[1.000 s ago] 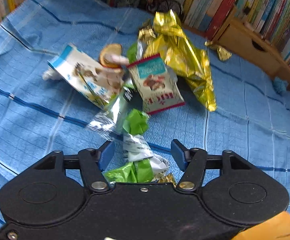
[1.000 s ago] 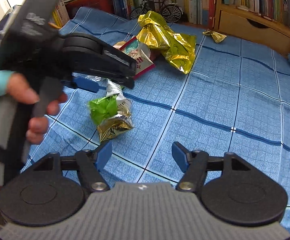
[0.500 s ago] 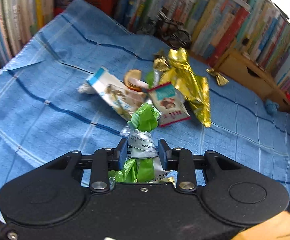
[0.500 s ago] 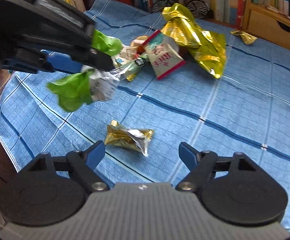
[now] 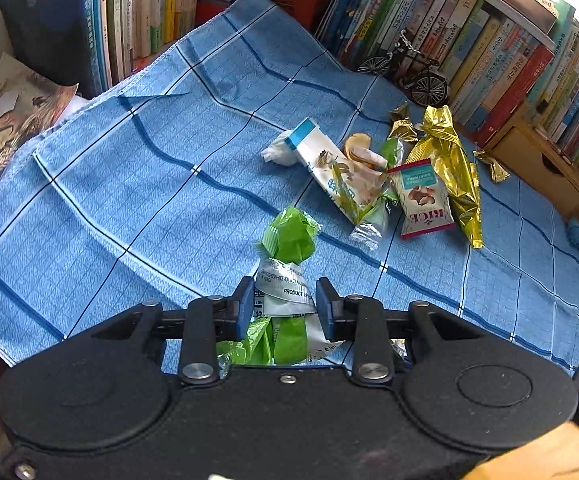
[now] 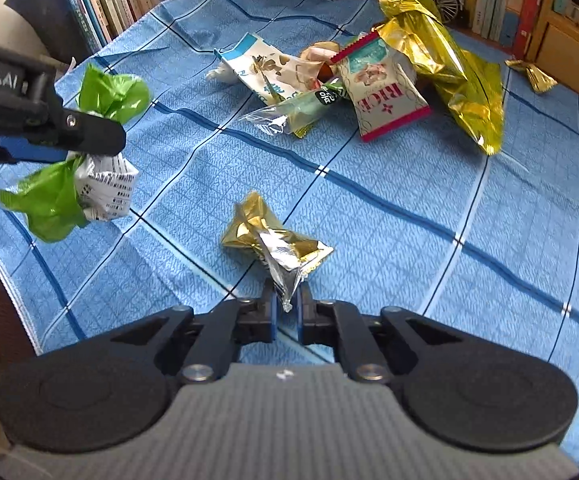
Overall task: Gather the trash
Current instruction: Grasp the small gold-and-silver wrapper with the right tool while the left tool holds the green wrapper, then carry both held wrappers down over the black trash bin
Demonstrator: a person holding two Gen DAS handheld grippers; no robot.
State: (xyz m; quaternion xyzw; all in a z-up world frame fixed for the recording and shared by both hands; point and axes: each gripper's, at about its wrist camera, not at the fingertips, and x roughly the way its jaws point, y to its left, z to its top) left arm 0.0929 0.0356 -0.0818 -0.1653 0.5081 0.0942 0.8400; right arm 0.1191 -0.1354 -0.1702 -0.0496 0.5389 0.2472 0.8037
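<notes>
Both fingers (image 5: 244, 304) of the left gripper (image 5: 285, 304) are pressed against a crumpled green and silver wrapper (image 5: 287, 240), which is held clear of the blue checked cloth (image 5: 129, 184). In the right wrist view, the right gripper (image 6: 286, 312) is seen with its jaws just closed on the silver tail of a gold foil wrapper (image 6: 273, 240) that lies on the cloth in front of it. Farther back on the cloth, a heap of trash is seen: a white and blue packet (image 5: 329, 164), a red-edged packet marked RICE (image 5: 423, 196) and a large gold bag (image 5: 453, 172). A small gold wrapper (image 5: 491, 166) lies apart beside a wooden drawer unit (image 5: 545, 168). Rows of books (image 5: 489, 60) and a model bicycle (image 5: 413, 68) are seen behind the cloth.
</notes>
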